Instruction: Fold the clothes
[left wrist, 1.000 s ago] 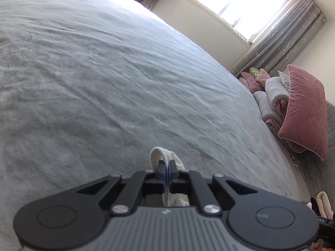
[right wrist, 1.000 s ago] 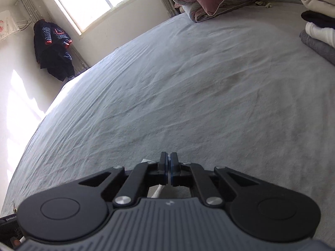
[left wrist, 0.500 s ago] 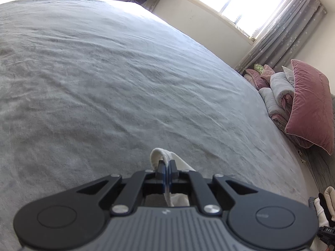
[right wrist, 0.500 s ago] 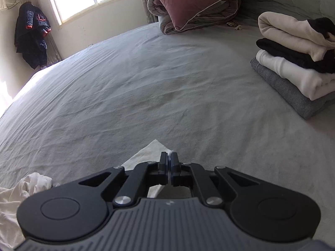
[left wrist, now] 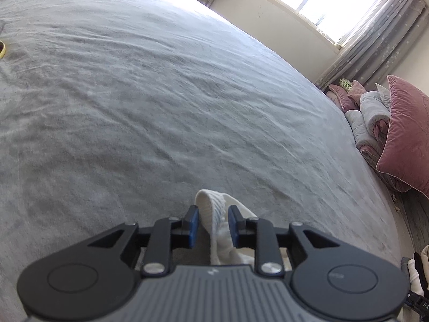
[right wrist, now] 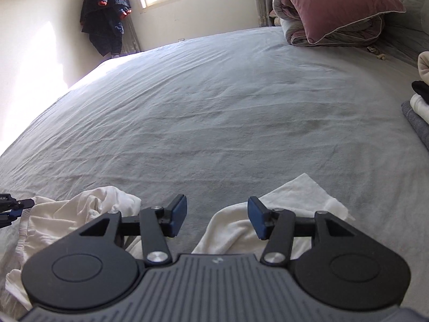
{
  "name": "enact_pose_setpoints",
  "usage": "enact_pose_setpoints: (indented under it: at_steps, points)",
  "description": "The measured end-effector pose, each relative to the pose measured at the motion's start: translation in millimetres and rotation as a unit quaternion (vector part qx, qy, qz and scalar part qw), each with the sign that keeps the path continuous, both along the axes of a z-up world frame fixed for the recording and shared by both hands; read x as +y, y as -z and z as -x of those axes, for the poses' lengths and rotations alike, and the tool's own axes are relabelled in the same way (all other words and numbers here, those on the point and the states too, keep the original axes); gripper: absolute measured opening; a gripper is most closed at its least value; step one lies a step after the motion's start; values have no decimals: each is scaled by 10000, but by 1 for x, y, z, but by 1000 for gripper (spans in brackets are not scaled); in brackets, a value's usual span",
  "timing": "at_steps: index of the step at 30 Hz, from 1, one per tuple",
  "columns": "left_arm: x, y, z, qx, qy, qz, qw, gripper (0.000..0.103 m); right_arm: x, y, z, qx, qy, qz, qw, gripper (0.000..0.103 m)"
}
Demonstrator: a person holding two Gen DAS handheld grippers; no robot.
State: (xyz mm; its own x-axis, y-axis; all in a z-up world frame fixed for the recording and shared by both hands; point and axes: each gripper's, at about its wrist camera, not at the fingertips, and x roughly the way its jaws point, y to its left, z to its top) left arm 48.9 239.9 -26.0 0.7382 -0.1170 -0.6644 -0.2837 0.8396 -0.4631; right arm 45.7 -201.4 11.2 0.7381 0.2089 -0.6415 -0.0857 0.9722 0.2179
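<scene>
Left claw [left wrist: 211, 225] jaws just parted, ribbed cuff of white garment [left wrist: 214, 209] loose between them, right claw [right wrist: 217, 217] just spread wide, garment seemingly released, crumpled near grey bed [right wrist: 214, 107] front edge

Hand-held two-finger grippers, wrist views.
Left gripper [left wrist: 211, 224] and right gripper [right wrist: 217, 218]: black linkage arms; blue pads [right wrist: 179, 216]; silver pivot screws [left wrist: 154, 268]; ribbed grey housing [right wrist: 214, 287]; round black side discs.

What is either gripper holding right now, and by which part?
Nothing. The left gripper has just been opening; the white ribbed garment stands between its pads, unpinched. The right gripper has also just been opening, nothing between its jaws.
</scene>
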Motion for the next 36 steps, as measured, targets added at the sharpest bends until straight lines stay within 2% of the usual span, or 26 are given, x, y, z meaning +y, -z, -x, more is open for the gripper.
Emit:
enact_pose_setpoints:
  at_steps: [6,12,14,15,16,18,19,23,28,33,36]
  points:
    - [-8,-2,0,-8,75,-174,9998,24,48,20,-7,237,-778,12,9967,54]
    - [-10,1,-2,73,153,-252,9995,24,66,41,-12,476,-1003,64,9938,45]
    - [-10,2,-2,74,180,-283,9994,24,71,43,-10,391,-1099,231,9929,39]
    - [-11,2,-2,74,199,-295,9993,24,73,44,-9,356,-1171,335,9919,20]
    - [-12,1,-2,79,230,-325,9992,23,74,43,-9,339,-1217,353,9914,13]
    - [-12,1,-1,51,277,-353,9990,6,73,40,-6,272,-1255,348,9911,12]
    - [-12,1,-1,39,281,-352,9990,6,71,37,-4,220,-1250,329,9914,11]
    - [-10,-2,4,-24,262,-351,9990,4,53,11,8,-298,-1121,368,9926,11]
    - [-10,-4,6,-77,263,-401,9988,3,17,-17,20,-844,-567,441,9938,11]
    - [-10,-5,8,-102,263,-458,9986,3,-25,-34,32,-1174,56,541,9916,11]
    - [-9,-3,8,-66,238,-498,9985,3,-49,-36,39,-1215,419,627,9897,11]
